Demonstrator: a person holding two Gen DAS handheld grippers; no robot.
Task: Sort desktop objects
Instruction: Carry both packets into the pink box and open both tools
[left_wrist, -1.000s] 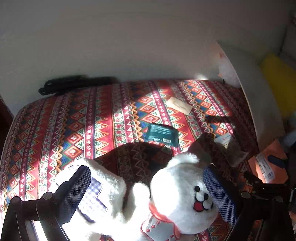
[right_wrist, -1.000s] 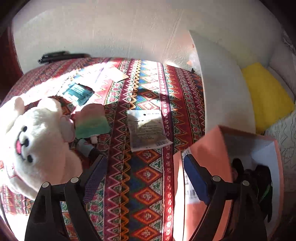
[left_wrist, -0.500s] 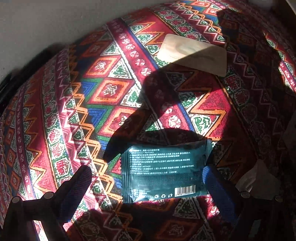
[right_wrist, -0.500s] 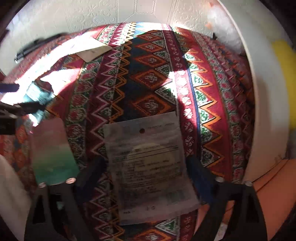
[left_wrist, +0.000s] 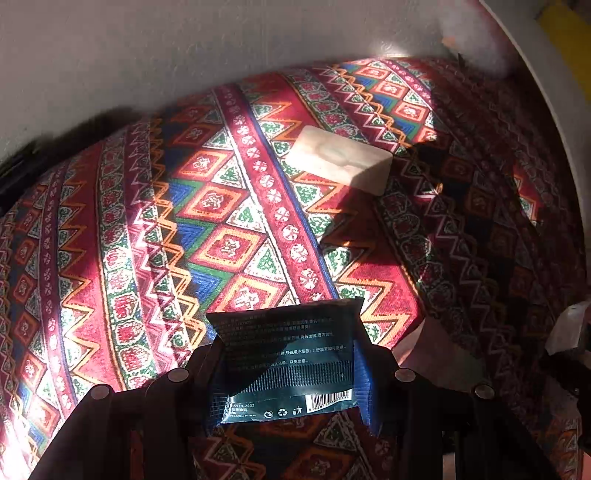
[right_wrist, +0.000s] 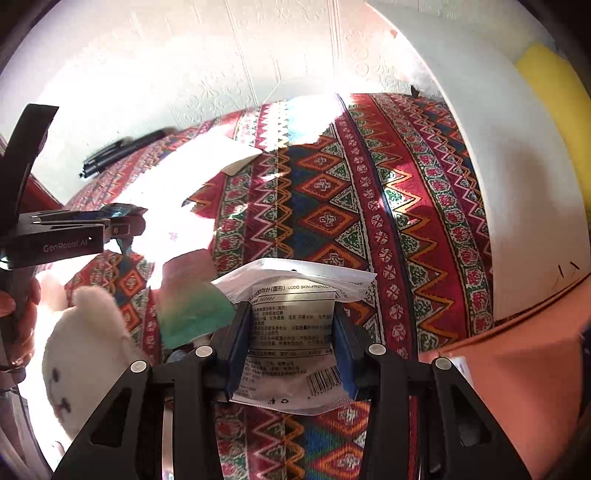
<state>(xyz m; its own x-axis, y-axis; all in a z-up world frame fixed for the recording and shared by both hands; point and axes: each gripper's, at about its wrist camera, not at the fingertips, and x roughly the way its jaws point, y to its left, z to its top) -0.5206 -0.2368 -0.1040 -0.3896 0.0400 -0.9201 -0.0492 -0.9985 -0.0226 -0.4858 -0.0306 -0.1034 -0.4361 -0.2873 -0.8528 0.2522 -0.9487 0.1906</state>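
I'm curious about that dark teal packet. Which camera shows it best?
The left wrist view: the dark teal packet fills the centre, clamped in the left gripper, print and barcode visible. The right wrist view catches only a sliver at far left.

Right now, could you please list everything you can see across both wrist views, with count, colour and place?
Cloth: one, red patterned, covering the desk.
Dark packet: one, teal-black, clamped in the left tool.
White packet: one, white printed, clamped in the right tool.
Card: one, cream, flat on the cloth, far side.
Plush: one, white, lower left of the right view.
Green pouch: one, pink-to-green, beside the plush.
Box: one, orange, at the right.
Black object: one, by the wall; kind unclear.
Yellow cushion: one, beyond the white panel.
Left tool: one, black, shut.
Right tool: one, black, shut.
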